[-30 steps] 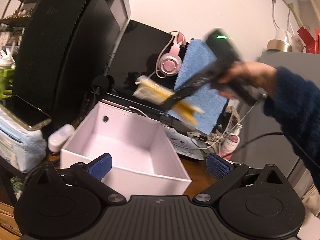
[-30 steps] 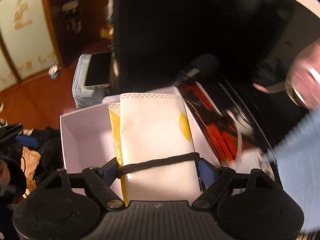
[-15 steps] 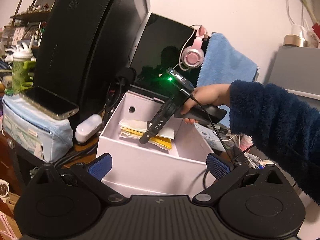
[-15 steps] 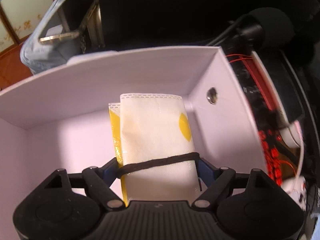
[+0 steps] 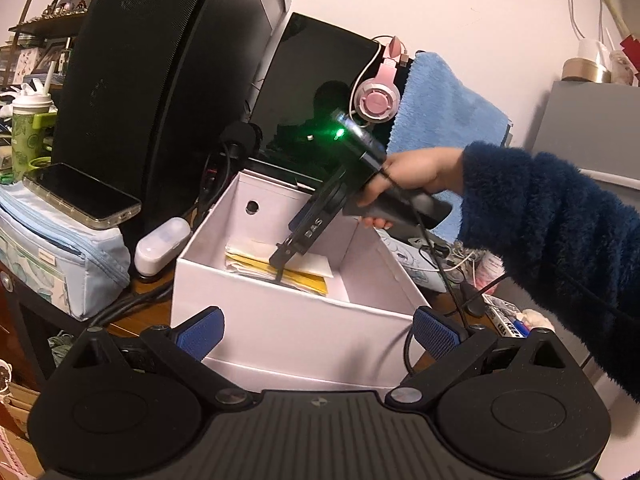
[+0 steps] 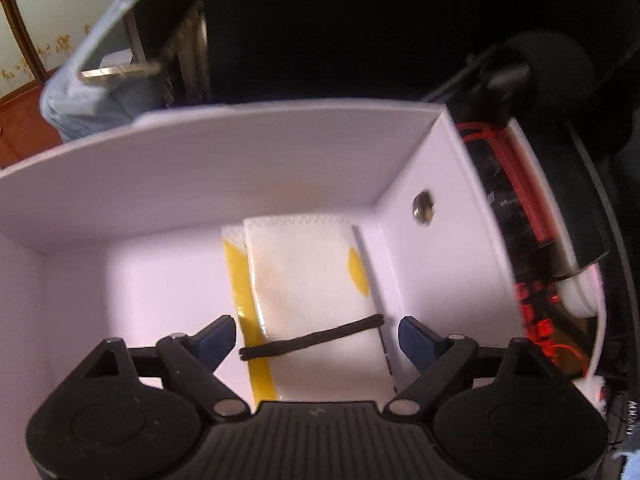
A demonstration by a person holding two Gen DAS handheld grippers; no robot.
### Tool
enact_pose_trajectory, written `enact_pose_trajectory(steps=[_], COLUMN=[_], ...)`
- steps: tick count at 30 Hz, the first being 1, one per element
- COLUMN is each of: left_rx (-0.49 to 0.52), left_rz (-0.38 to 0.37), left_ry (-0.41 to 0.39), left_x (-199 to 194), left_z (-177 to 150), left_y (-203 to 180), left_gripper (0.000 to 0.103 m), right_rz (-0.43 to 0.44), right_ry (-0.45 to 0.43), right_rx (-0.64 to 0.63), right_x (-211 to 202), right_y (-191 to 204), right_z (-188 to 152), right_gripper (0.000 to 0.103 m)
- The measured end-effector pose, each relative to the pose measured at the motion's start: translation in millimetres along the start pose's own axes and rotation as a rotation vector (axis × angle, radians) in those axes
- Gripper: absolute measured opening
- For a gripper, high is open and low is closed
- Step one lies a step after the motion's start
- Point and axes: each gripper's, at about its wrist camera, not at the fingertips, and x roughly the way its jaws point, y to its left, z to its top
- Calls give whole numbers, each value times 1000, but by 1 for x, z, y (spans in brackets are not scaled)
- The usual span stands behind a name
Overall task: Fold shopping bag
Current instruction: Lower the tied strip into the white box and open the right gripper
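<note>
The folded shopping bag point(image 6: 308, 280), white with yellow patches and a black elastic band around it, lies flat on the floor of a white box point(image 6: 200, 168). My right gripper point(image 6: 316, 338) is open, its blue-padded fingers standing apart from the bag's two sides. In the left wrist view the same bag point(image 5: 308, 276) shows inside the box point(image 5: 240, 216), with the right gripper point(image 5: 286, 258) reaching down onto it, held by a hand in a dark blue fuzzy sleeve. My left gripper point(image 5: 318, 330) is open in front of the box's near wall, holding nothing.
A tall black speaker point(image 5: 152, 80) and a dark monitor point(image 5: 316, 92) stand behind the box. Pink headphones point(image 5: 378, 100) and a blue towel point(image 5: 440, 120) hang at the back right. A phone point(image 5: 80, 196) lies on a light blue pouch at the left, beside a white case point(image 5: 160, 244).
The right gripper carried the banded bag down into the white box, then opened; the bag now rests on the box floor. The left gripper stayed open near the box front.
</note>
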Motion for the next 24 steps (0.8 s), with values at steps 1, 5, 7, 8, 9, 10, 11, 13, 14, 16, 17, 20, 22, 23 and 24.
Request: enact_pose_trajectory(steps=[1, 5, 7, 8, 9, 10, 11, 13, 14, 16, 17, 20, 22, 23, 24], left_rx=[-1, 1, 7, 10, 12, 13, 11, 8, 6, 1, 0, -1, 1, 2, 2], left_rz=[-3, -15, -15, -14, -12, -9, -8, -8, -9, -13, -14, -13, -11, -12, -14], left_ry=[0, 1, 0, 0, -1, -1, -1, -2, -3, -2, 1, 10, 12, 10, 10], left_x=[0, 1, 1, 0, -1, -1, -2, -3, -2, -1, 0, 2, 2, 1, 1], left_z=[0, -1, -1, -2, -2, -2, -2, -1, -1, -1, -1, -2, -3, -3, -3], left_y=[-1, -4, -6, -6, -6, -6, -6, -5, -4, -4, -4, -4, -4, -4, -4], left_gripper=[102, 102, 102, 102, 102, 102, 102, 102, 102, 102, 102, 102, 102, 102, 102], right_rz=[5, 12, -8, -24, -41, -58, -76, -94, -98, -106, -109, -118, -123, -122, -118], right_ry=[7, 89, 134, 145, 148, 147, 141, 127, 116, 98, 94, 80, 86, 88, 85], right_rx=[-9, -81, -110, -115, -117, -118, -117, -113, -112, -112, -112, -152, -157, -155, -151], right_x=[-4, -3, 6, 11, 14, 17, 19, 21, 20, 21, 21, 24, 27, 27, 28], right_y=[3, 22, 30, 32, 33, 33, 32, 29, 27, 24, 23, 22, 19, 17, 15], right_z=[-3, -14, -20, -22, -23, -24, -24, -24, -24, -25, -25, -29, -32, -34, -37], right_gripper=[87, 67, 52, 52, 49, 45, 43, 40, 39, 37, 37, 37, 36, 36, 36])
